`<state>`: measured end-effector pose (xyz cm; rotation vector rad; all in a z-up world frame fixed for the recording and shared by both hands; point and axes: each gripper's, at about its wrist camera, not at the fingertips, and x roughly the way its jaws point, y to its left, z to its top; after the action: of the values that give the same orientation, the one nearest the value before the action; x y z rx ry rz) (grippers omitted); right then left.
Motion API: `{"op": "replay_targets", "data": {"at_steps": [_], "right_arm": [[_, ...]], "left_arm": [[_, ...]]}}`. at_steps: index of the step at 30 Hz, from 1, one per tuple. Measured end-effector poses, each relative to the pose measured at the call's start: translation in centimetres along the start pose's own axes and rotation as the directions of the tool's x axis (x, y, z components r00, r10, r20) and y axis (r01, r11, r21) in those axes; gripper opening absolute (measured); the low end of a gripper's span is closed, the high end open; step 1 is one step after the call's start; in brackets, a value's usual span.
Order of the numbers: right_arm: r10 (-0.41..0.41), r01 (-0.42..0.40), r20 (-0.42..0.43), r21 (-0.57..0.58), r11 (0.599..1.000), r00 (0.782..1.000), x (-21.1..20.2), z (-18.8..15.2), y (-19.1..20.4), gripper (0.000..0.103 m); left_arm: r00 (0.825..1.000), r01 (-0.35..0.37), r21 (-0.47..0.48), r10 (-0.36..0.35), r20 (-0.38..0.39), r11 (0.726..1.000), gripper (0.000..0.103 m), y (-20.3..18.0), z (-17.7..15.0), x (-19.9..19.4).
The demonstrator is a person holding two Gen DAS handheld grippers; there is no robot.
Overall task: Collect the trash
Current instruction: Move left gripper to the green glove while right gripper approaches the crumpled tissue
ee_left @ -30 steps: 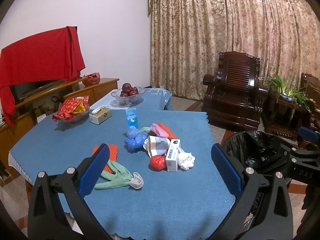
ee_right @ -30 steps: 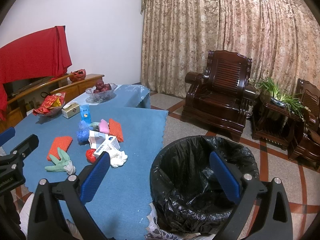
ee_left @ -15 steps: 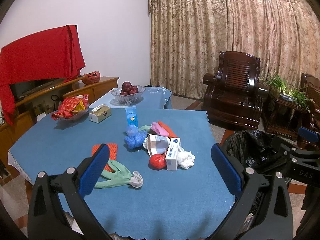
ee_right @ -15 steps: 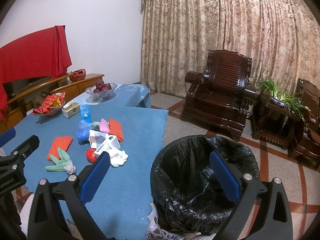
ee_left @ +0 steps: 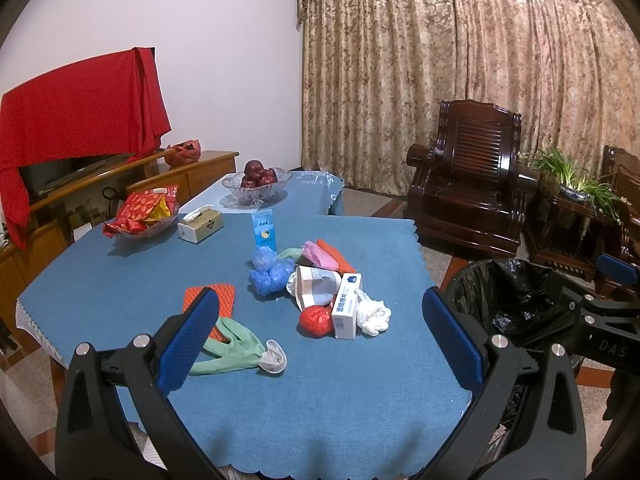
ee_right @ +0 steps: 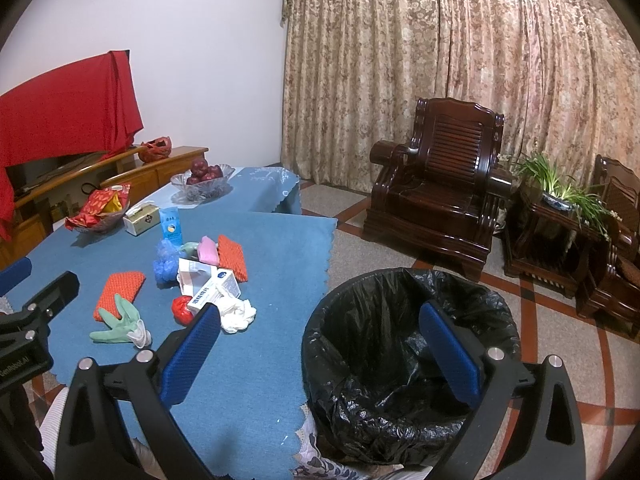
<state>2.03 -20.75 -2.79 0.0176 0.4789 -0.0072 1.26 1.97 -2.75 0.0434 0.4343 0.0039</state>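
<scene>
Crowding the table point(ee_left: 360, 400), trash point(ee_left: 320, 292) sits beside the bin point(ee_right: 400, 340); both grippers, left point(ee_left: 320, 340) and right point(ee_right: 320, 348), gape empty, unmoved since earlier.

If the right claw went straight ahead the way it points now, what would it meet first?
Most likely the black-lined trash bin: the open right claw frames its mouth, so it would probably enter the bag. Depth is hard to judge in the fisheye view.

I see a table under a blue cloth point(ee_left: 120, 276). On it lie a green glove point(ee_left: 234, 354), an orange mesh pad point(ee_left: 210, 300), a red wad point(ee_left: 316, 320), a white carton point(ee_left: 346, 306), crumpled white tissue point(ee_left: 374, 312), blue plastic wads point(ee_left: 270, 270), a tissue box point(ee_left: 200, 226) and a snack bowl point(ee_left: 144, 218). A black-lined bin point(ee_right: 400, 360) stands on the floor beside it.
</scene>
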Motion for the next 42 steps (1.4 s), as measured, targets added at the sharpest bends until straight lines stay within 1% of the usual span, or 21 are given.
{"op": "replay_targets", "data": {"at_steps": [9,13,14,17,19,23,25,29,33,34,36,37,40,42], "right_arm": [[0.001,-0.001,-0.002,0.001,1.000,1.000,0.1,0.2,0.1,0.097],[0.001,-0.001,-0.003,-0.001,1.000,1.000,0.0,0.3,0.2,0.097],[0.002,-0.002,-0.004,-0.002,1.000,1.000,0.4,-0.3,0.4,0.097],[0.002,-0.002,-0.006,-0.001,1.000,1.000,0.5,-0.1,0.5,0.097],[0.002,-0.002,-0.005,-0.002,1.000,1.000,1.2,-0.8,0.9,0.097],[0.006,-0.006,-0.009,-0.002,1.000,1.000,1.3,-1.1,1.2,0.097],[0.020,-0.020,-0.012,-0.007,1.000,1.000,3.0,-1.5,1.9,0.097],[0.051,-0.052,-0.023,-0.028,0.998,0.998,3.9,-0.9,3.4,0.097],[0.099,-0.101,-0.038,-0.048,0.994,0.994,5.9,-0.9,5.1,0.097],[0.116,-0.118,-0.043,-0.058,0.991,0.992,6.8,-1.1,5.9,0.096],[0.147,-0.151,-0.053,-0.073,0.986,0.988,8.1,-0.9,7.0,0.092],[0.158,-0.162,-0.057,-0.078,0.984,0.986,8.5,-0.8,7.3,0.091],[0.200,-0.208,-0.083,-0.109,0.972,0.976,11.4,-1.1,9.4,0.084],[0.211,-0.225,-0.115,-0.121,0.967,0.971,13.4,-1.3,10.3,0.074]], "left_arm": [[1.000,0.001,-0.001,-0.001,-0.001,1.000,0.098,-0.1,0.2,-0.2],[1.000,0.001,-0.003,-0.001,-0.004,1.000,0.098,0.2,-0.4,0.5],[1.000,0.000,-0.003,0.000,-0.003,1.000,0.098,0.2,-0.4,0.5],[1.000,0.001,-0.004,-0.001,-0.005,1.000,0.098,0.3,-0.4,0.5],[1.000,0.000,-0.005,0.000,-0.005,1.000,0.098,0.3,-0.6,0.7],[1.000,0.000,-0.011,0.000,-0.014,1.000,0.098,0.7,-1.5,1.4],[1.000,0.000,-0.013,0.000,-0.020,1.000,0.098,0.7,-1.9,1.7],[0.999,-0.011,-0.029,0.010,-0.047,1.000,0.098,1.4,-1.8,2.5],[0.995,-0.042,-0.043,0.038,-0.093,0.998,0.098,3.3,-2.6,4.2],[0.993,-0.060,-0.043,0.055,-0.108,0.997,0.098,4.1,-3.1,4.9],[0.989,-0.083,-0.046,0.077,-0.125,0.995,0.098,5.3,-3.2,5.6],[0.986,-0.106,-0.044,0.100,-0.135,0.993,0.098,6.0,-3.7,6.2],[0.976,-0.154,-0.042,0.145,-0.164,0.987,0.098,7.7,-4.3,7.9],[0.970,-0.168,-0.047,0.156,-0.189,0.985,0.098,8.3,-5.0,8.9]]}}
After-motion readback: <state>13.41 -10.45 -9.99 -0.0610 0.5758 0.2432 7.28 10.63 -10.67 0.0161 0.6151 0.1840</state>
